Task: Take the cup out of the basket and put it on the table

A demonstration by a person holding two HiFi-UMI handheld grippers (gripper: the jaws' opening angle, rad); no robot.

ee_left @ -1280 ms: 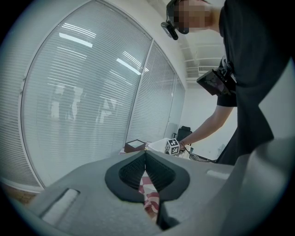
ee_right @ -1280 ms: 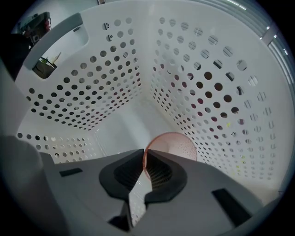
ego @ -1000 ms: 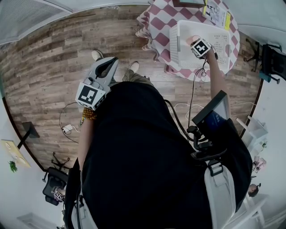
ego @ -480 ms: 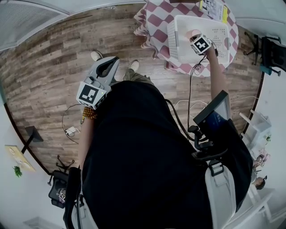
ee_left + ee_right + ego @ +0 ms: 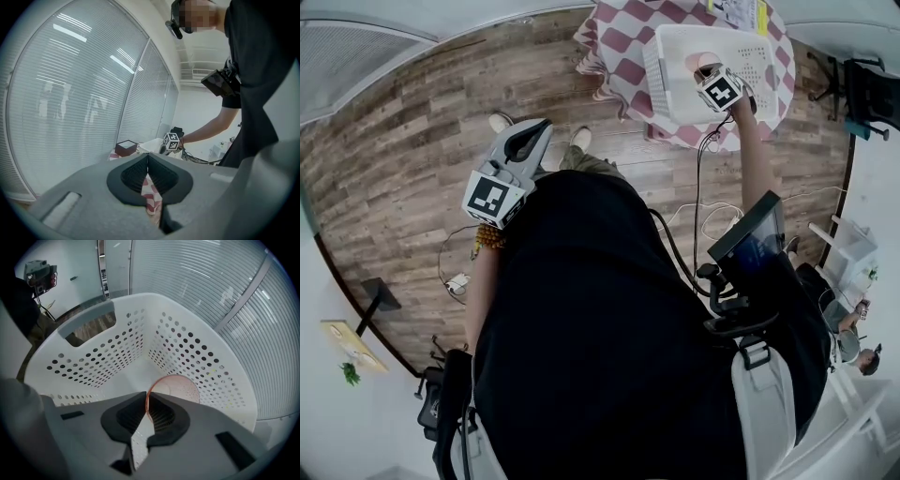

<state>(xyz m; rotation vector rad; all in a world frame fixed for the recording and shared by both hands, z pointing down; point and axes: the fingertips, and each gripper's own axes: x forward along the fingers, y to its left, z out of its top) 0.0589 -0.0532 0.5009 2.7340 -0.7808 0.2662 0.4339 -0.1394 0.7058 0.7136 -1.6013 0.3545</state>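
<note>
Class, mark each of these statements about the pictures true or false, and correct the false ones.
1. The right gripper grips the rim of the translucent pink cup. True.
2. The cup stands on the table, outside the basket. False: it is inside the white perforated plastic basket, held by the gripper.
3. The left gripper holds a second cup. False: its jaws are together on nothing.
4. The basket sits on a red-and-white checked tablecloth. True.
</note>
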